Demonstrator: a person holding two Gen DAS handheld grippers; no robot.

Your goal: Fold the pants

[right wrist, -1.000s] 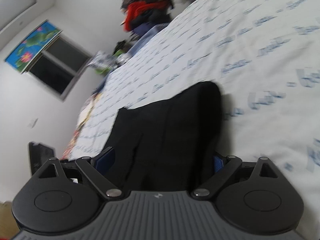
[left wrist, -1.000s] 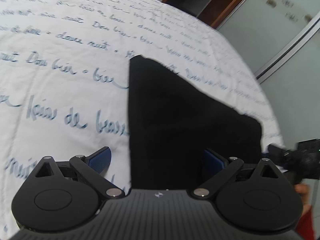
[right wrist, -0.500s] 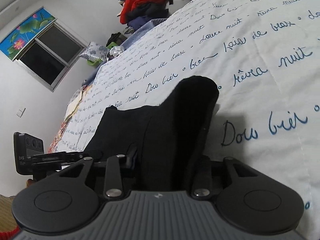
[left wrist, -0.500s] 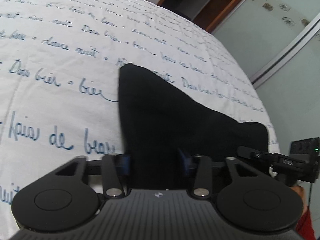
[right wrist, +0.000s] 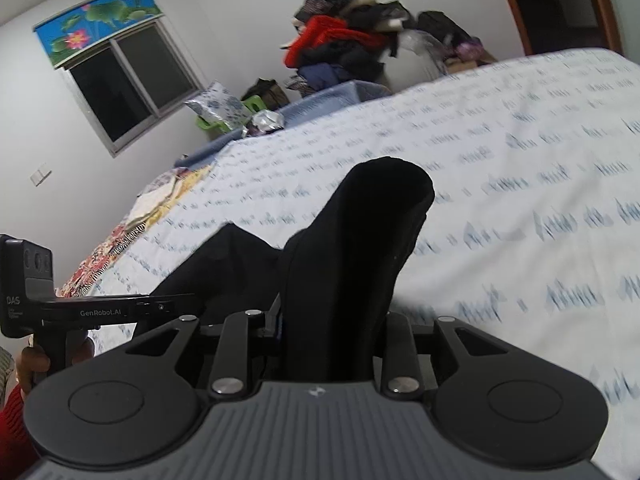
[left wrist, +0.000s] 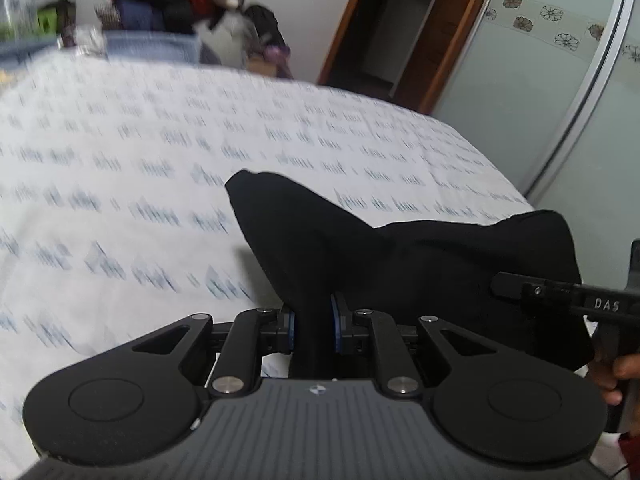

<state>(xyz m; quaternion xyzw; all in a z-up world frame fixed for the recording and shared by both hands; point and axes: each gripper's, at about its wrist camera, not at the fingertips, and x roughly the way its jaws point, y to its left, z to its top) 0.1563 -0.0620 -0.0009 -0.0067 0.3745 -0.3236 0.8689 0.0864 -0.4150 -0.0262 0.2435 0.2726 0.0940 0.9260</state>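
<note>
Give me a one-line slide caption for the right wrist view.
Right tool clamps a raised fold of black fabric pants above the white script-printed bedsheet.

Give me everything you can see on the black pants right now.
The black pants are plain, matte, soft-looking fabric with no visible detail. Both the left gripper and the right gripper are shut on the near edge, lifting it into two peaks. The far part rests on the white script-printed bedsheet.
</note>
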